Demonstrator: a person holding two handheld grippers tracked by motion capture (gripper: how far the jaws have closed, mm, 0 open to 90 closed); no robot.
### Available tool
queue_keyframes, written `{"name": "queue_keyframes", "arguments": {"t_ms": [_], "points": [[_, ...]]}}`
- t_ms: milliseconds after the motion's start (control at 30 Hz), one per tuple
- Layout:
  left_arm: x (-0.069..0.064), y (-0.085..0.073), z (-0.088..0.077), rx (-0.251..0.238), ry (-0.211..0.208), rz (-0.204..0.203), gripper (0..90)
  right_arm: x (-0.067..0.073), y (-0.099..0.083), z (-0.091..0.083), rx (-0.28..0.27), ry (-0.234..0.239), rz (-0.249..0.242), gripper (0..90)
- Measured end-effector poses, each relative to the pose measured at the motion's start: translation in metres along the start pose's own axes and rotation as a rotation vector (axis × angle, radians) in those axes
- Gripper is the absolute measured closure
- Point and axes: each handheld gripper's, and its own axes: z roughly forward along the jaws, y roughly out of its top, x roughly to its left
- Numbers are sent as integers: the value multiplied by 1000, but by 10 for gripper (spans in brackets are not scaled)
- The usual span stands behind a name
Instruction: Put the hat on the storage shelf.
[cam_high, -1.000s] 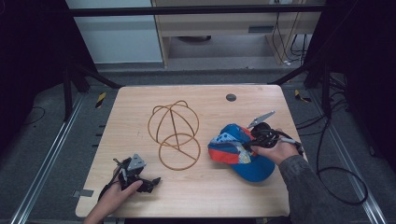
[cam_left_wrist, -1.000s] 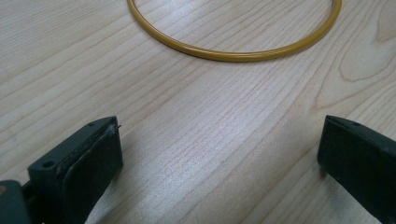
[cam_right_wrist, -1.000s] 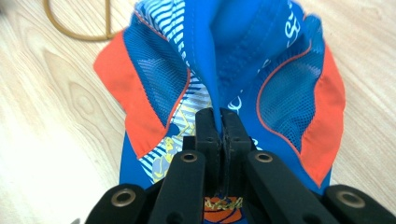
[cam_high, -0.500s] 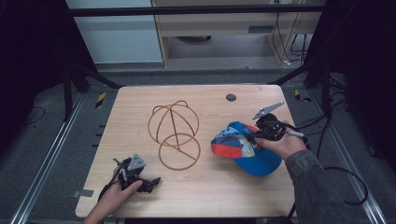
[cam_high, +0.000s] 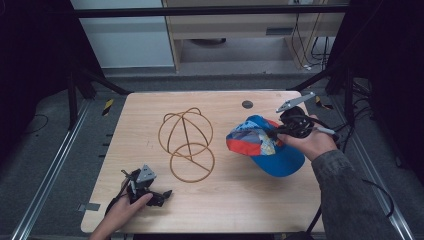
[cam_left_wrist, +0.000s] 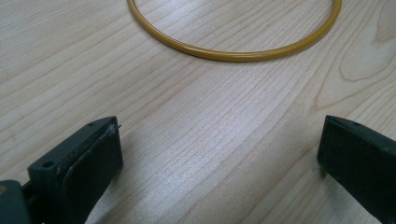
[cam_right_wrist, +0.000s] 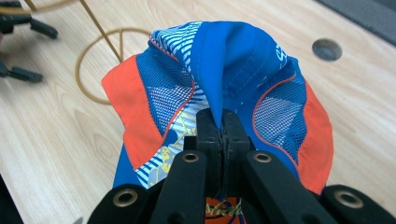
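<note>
Right claw (cam_right_wrist: 221, 126) at the right of the high view, jaws pinched together on a fold of the blue-and-orange cap (cam_high: 262, 142), lifted at the crown, with the brim (cam_high: 279, 160) low over the wooden table (cam_high: 220, 205). Left claw (cam_high: 162, 194) at the lower left, resting on the table with jaws spread wide and nothing between them, near the round base of the wire cap stand (cam_high: 187, 142) in the middle
</note>
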Motion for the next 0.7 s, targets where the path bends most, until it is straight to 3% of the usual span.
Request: {"name": "queue_keyframes", "arguments": {"t_ms": [700], "points": [[0,0,0,-4,1,-4,0,14,31,-39,-143,-29,-43,890]]}}
